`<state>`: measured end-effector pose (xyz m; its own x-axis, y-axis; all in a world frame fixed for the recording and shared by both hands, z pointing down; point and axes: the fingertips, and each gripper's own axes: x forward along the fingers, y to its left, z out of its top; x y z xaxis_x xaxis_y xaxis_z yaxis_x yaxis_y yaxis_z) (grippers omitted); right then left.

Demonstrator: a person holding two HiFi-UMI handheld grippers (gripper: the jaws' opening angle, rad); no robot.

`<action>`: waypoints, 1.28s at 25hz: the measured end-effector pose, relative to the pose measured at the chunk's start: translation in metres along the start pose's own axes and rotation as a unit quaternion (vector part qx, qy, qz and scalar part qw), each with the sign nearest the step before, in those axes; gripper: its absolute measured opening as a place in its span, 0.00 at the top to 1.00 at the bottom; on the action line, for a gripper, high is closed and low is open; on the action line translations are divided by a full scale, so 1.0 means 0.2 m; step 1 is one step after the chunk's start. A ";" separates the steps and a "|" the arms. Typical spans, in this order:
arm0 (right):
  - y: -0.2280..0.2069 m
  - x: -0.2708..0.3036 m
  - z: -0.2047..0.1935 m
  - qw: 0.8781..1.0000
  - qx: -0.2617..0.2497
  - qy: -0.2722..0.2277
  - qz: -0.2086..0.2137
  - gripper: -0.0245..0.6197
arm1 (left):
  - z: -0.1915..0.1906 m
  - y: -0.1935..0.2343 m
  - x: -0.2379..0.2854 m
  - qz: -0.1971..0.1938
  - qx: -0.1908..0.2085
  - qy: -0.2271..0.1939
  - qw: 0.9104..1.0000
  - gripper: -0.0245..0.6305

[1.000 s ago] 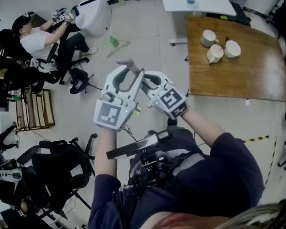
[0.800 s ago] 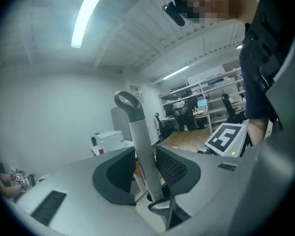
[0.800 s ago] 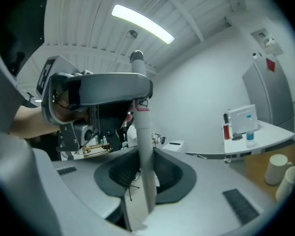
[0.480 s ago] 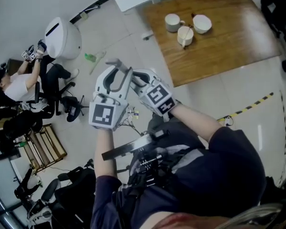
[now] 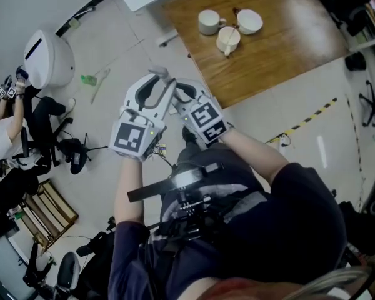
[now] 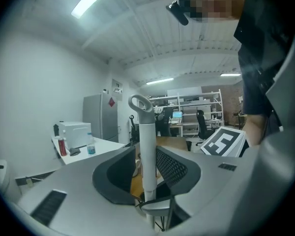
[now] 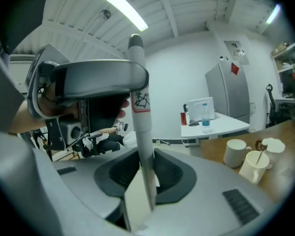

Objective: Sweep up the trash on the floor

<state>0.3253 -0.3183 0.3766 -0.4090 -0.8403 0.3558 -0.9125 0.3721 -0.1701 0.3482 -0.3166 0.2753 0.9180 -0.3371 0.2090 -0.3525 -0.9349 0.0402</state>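
Both lowered, swung round together! Left hand-held gripper (image 6: 148, 167) clamped on loop-topped handle (image 6: 146, 146), right hand-held gripper (image 7: 145, 178) on white handle (image 7: 140, 132). Green trash (image 5: 89, 79) now well left of them; sweeping not begun.

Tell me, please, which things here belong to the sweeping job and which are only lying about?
For the job: looped handle in left hand-held gripper; labelled pole in right hand-held gripper; green trash on floor.
Lying about: three mugs on wooden table; water bottle on white table.

One steep overhead, two close wide-angles
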 end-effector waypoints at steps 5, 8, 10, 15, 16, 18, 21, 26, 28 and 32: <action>-0.13 0.10 -0.05 0.998 0.002 0.027 -0.048 0.79 | -0.07 0.06 0.11 -0.057 0.014 0.006 0.998 0.82; -0.19 0.14 -0.09 0.995 0.018 0.045 -0.085 0.79 | -0.11 0.08 0.16 -0.089 0.017 0.006 0.996 0.82; -0.24 0.17 -0.12 0.992 0.032 0.051 -0.113 0.79 | -0.15 0.10 0.21 -0.104 0.017 0.008 0.994 0.82; -0.35 0.22 -0.24 0.981 0.072 0.060 -0.167 0.79 | -0.26 0.10 0.31 -0.140 0.009 0.017 0.990 0.82; -0.36 0.22 -0.26 0.980 0.079 0.060 -0.175 0.79 | -0.28 0.10 0.32 -0.146 0.009 0.018 0.989 0.82; -0.40 0.21 -0.30 0.976 0.092 0.061 -0.186 0.79 | -0.31 0.08 0.36 -0.153 0.015 0.020 0.988 0.82; -0.47 0.19 -0.35 0.971 0.113 0.065 -0.198 0.79 | -0.34 0.05 0.45 -0.160 0.031 0.033 0.986 0.82; -0.58 0.20 -0.46 0.958 0.161 0.073 -0.225 0.79 | -0.44 0.02 0.57 -0.182 0.033 0.065 0.981 0.82; -0.62 0.22 -0.51 0.952 0.178 0.077 -0.235 0.79 | -0.49 0.03 0.61 -0.191 0.037 0.076 0.978 0.82; -0.69 0.22 -0.61 0.945 0.197 0.086 -0.247 0.78 | -0.59 0.00 0.68 -0.210 0.045 0.098 0.972 0.82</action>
<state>0.4315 -0.3591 0.5284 0.0399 -0.7836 0.6200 -0.9315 -0.2537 -0.2607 0.4522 -0.3490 0.4186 0.9222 0.0957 0.3747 0.0714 -0.9944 0.0782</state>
